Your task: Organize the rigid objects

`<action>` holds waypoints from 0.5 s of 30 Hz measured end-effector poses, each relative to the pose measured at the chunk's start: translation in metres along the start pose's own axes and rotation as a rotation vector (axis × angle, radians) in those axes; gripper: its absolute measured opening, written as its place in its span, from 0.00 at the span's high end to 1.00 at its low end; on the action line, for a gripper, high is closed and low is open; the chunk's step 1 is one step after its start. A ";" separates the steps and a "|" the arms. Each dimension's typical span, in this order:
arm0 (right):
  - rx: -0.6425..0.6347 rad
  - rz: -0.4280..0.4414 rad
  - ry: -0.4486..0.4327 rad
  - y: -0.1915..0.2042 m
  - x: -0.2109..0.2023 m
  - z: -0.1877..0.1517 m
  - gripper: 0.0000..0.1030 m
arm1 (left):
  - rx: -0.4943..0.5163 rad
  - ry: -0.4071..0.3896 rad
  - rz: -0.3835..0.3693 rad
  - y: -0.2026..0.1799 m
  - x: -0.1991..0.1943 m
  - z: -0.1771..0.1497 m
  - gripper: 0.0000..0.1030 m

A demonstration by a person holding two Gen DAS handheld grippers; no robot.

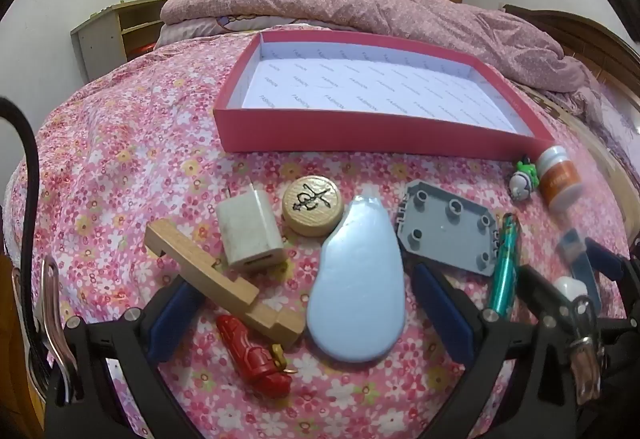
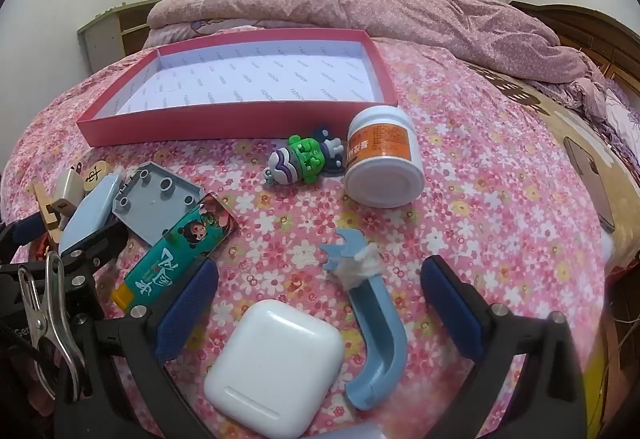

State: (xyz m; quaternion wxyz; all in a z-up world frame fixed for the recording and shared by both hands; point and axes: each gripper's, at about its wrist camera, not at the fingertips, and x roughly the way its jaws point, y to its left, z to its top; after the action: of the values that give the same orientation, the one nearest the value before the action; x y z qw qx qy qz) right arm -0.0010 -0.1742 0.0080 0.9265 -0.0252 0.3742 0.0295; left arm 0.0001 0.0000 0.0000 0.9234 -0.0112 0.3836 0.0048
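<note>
- Left wrist view: the left gripper (image 1: 308,309) hangs above a flowered bedsheet (image 1: 120,159) with its 2 blue-padded jaws spread wide and gripping nothing.
- Between the jaws lie a pale blue oval piece (image 1: 358,283), a notched wooden block (image 1: 216,275) and a red carved charm (image 1: 254,353); none is pressed by a pad.
- Just beyond them sit a white charger cube (image 1: 250,235) and a round wooden chess piece (image 1: 313,205), close together; a grey plastic plate (image 1: 450,227) with raised studs lies right of the oval piece.
- A red shallow box (image 1: 360,135) with white printed lining stands farther back, nothing inside it.
- Near the box's right corner lie a green toy figure (image 1: 524,179) and a white-and-orange bottle (image 1: 560,179) on its side.
- Right wrist view: the right gripper (image 2: 320,315) is likewise fully spread and holds nothing.
- Between its jaws rest a white earbud case (image 2: 276,365) and a curved light-blue plastic piece (image 2: 376,331), side by side but apart from the pads.
- A teal printed tin (image 2: 180,251) lies just beside the left-hand pad, against the grey plate (image 2: 156,203).
- The toy figure (image 2: 304,161) and the tipped bottle (image 2: 382,157) lie in front of the red box (image 2: 224,119), near its right corner.
</note>
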 end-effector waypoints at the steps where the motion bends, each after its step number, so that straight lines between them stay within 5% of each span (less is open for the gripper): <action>1: -0.002 -0.001 -0.001 0.000 0.000 0.000 0.00 | -0.001 0.000 0.000 0.000 0.000 0.000 0.01; 4: -0.005 -0.003 -0.002 0.001 -0.001 -0.001 0.00 | 0.004 0.013 0.004 0.000 0.001 0.001 0.01; 5: -0.001 0.005 0.067 0.000 0.004 0.004 0.00 | 0.004 0.011 0.004 -0.001 0.001 0.001 0.01; 15: 0.010 0.019 0.007 -0.006 0.003 0.004 0.00 | 0.000 -0.005 -0.001 0.000 -0.001 0.001 0.01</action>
State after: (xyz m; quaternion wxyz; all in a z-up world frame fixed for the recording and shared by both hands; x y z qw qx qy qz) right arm 0.0046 -0.1801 0.0090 0.9250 -0.0170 0.3780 0.0363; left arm -0.0002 0.0003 0.0013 0.9243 -0.0112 0.3814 0.0045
